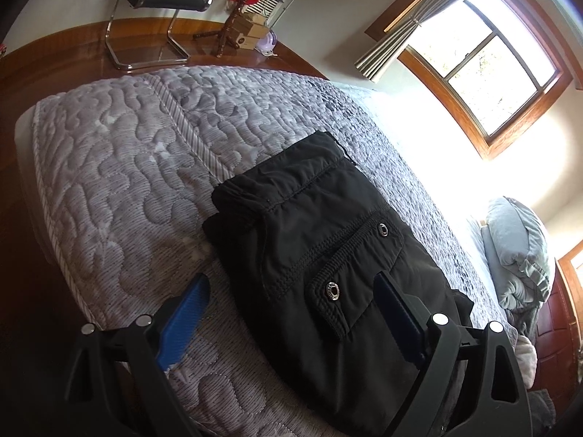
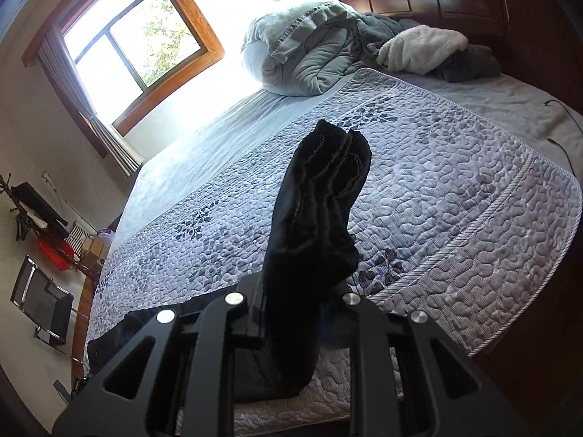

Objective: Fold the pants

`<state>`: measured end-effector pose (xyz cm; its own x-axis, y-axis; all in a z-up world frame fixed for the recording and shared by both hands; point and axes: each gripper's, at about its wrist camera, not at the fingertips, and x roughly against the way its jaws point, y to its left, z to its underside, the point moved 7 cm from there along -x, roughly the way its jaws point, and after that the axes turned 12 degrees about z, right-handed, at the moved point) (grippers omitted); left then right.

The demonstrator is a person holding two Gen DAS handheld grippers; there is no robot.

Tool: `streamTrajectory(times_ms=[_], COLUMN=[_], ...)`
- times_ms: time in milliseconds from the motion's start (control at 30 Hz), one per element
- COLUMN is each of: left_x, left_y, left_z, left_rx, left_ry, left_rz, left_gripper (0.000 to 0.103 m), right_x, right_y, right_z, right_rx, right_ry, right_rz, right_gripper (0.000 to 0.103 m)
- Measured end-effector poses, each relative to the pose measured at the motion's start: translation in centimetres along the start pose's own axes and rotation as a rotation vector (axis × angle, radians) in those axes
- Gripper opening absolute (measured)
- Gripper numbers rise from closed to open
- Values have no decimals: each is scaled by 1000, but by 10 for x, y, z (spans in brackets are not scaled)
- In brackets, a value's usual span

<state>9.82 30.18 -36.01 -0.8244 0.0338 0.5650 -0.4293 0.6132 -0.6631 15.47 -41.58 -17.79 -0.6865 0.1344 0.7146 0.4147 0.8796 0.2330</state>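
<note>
Only from the right wrist, pants [image 2: 317,211] show clamped upright.

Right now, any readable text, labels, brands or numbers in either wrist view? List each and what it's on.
None can be read in either view.
Round metal snap buttons on the folded black pants: rim engraving, if any, too small to read.
Stacked cardboard boxes by the wall: a round dark mark, blurred, unreadable.
Red crate on the floor: no legible lettering.
Grey quilted bedspread: leaf pattern only, no text.
</note>
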Motion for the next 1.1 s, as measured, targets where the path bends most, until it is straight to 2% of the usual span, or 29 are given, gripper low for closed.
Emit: streamTrajectory(times_ms=[633, 1100], left_x=[6, 5], left_y=[6, 6], left_z=[0, 1], left_rx=[35, 34], left_ry=[6, 17], left_rz=[34, 27], left_gripper=[92, 92], right_x=[30, 42], right_y=[88, 122], right_z=[14, 24], right_rx=[220, 286], right_ry=[-70, -104], right_rz=[56, 77], right_gripper=[17, 17])
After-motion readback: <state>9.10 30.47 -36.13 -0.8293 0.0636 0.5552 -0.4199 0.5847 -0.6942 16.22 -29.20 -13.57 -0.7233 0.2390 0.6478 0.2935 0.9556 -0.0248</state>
